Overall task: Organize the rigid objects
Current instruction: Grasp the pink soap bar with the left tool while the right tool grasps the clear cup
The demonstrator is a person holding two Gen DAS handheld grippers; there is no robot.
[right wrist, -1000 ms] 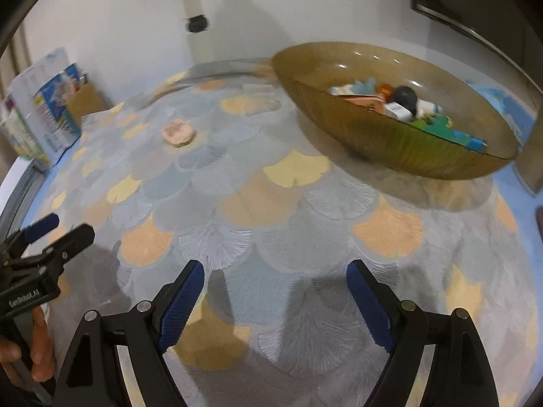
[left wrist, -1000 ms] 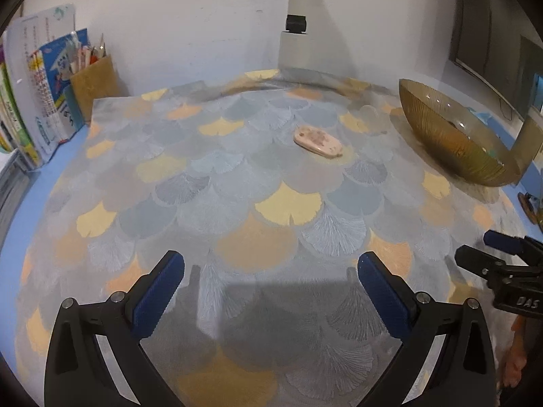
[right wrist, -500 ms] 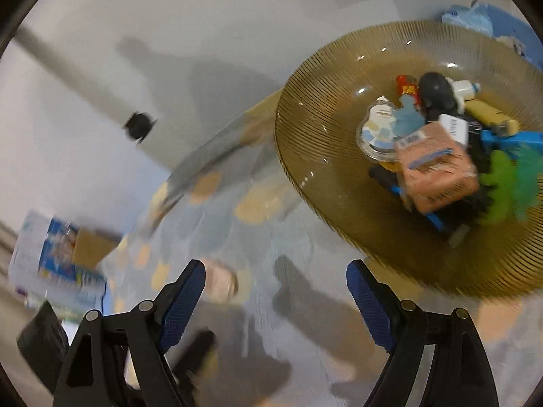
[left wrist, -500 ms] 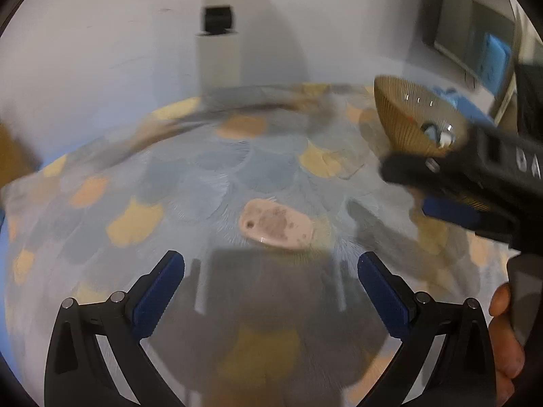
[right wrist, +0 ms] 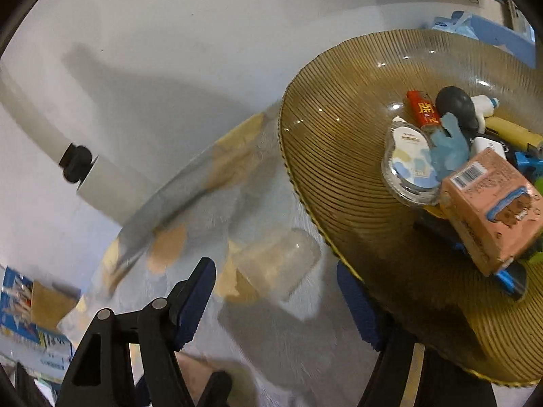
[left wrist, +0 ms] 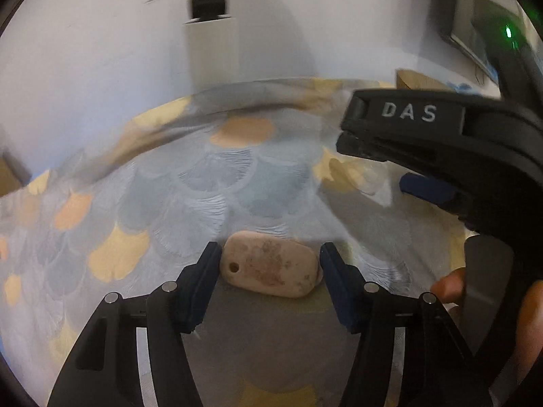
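Note:
A flat pinkish stone-like piece (left wrist: 271,268) with a small hole lies on the fan-patterned cloth (left wrist: 203,196). My left gripper (left wrist: 269,271) has it between its blue pads, which are closing and touch both of its ends. In the right wrist view a clear plastic cup (right wrist: 278,264) lies on its side just left of the amber ribbed bowl (right wrist: 339,135). My right gripper (right wrist: 276,302) is closing, its pads apart just short of the cup, and the right pad sits near the bowl's rim. In the left wrist view the right gripper (left wrist: 373,162) hangs at the right.
The bowl holds several items, among them a pink box (right wrist: 488,203), a red lighter (right wrist: 422,110) and a blue figure (right wrist: 448,149). A white post with a black clamp (right wrist: 78,162) stands against the wall. Books and a brown box (right wrist: 34,302) are at the far left.
My left gripper moved up to the stone and its jaws narrowed around it. My right gripper rolled and swung toward the bowl; the clear cup came into its view.

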